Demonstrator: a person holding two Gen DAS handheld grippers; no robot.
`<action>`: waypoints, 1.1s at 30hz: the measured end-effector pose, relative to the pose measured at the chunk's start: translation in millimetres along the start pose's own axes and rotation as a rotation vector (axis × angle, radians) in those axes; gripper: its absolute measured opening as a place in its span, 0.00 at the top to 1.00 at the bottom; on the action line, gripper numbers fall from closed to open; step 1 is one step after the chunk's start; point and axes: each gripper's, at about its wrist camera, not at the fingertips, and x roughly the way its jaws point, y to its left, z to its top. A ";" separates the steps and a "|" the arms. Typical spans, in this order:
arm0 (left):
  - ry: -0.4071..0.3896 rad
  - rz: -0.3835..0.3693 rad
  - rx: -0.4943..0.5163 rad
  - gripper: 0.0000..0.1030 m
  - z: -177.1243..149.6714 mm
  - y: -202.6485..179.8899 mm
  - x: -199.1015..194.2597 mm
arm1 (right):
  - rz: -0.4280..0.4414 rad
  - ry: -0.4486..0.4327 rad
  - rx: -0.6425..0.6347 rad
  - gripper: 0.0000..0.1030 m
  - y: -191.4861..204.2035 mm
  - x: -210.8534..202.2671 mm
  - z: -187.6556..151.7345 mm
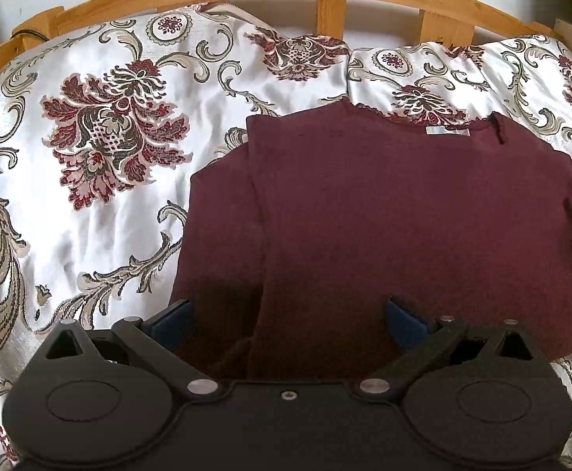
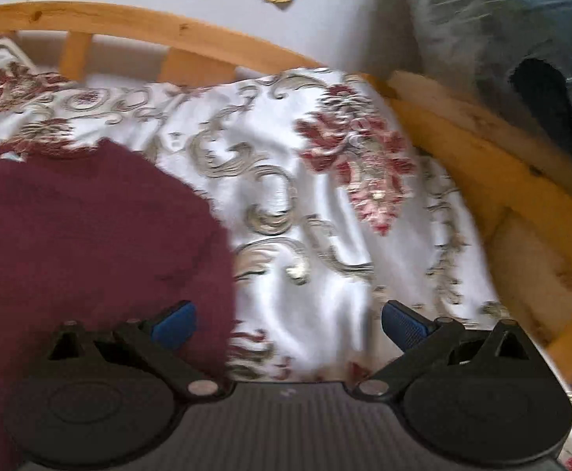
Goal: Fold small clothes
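Note:
A dark maroon knit top [image 1: 384, 216] lies flat on the flowered bedspread [image 1: 101, 157], its left side folded inward along a long crease, its neckline with a white label at the far edge. My left gripper [image 1: 290, 322] is open and empty, hovering over the top's near hem. In the right wrist view the same top [image 2: 90, 227] fills the left side. My right gripper [image 2: 290, 322] is open and empty, above the top's right edge and the bedspread [image 2: 325, 235]. That view is blurred.
A wooden slatted bed frame [image 1: 325, 11] runs along the far side and also the right side [image 2: 501, 180]. A clear plastic bag of grey and blue stuff [image 2: 521, 59] stands beyond the right rail. A white wall is behind.

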 end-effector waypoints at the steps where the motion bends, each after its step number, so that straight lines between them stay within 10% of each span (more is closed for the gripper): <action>1: 0.000 0.000 -0.001 0.01 0.1 0.1 0.3 | 0.019 -0.017 0.020 0.00 -2.5 -3.1 0.3; 7: 0.003 0.007 -0.008 0.01 -1.9 0.0 0.5 | 0.132 -0.061 0.003 0.00 7.4 -10.0 3.2; 20: 0.009 0.009 -0.020 0.01 -2.7 0.4 1.5 | 0.011 0.034 0.016 0.00 -4.4 12.9 -2.1; 33: 0.002 0.012 -0.047 0.01 -4.7 1.5 0.8 | 0.097 -0.106 0.060 0.00 2.1 -38.6 9.3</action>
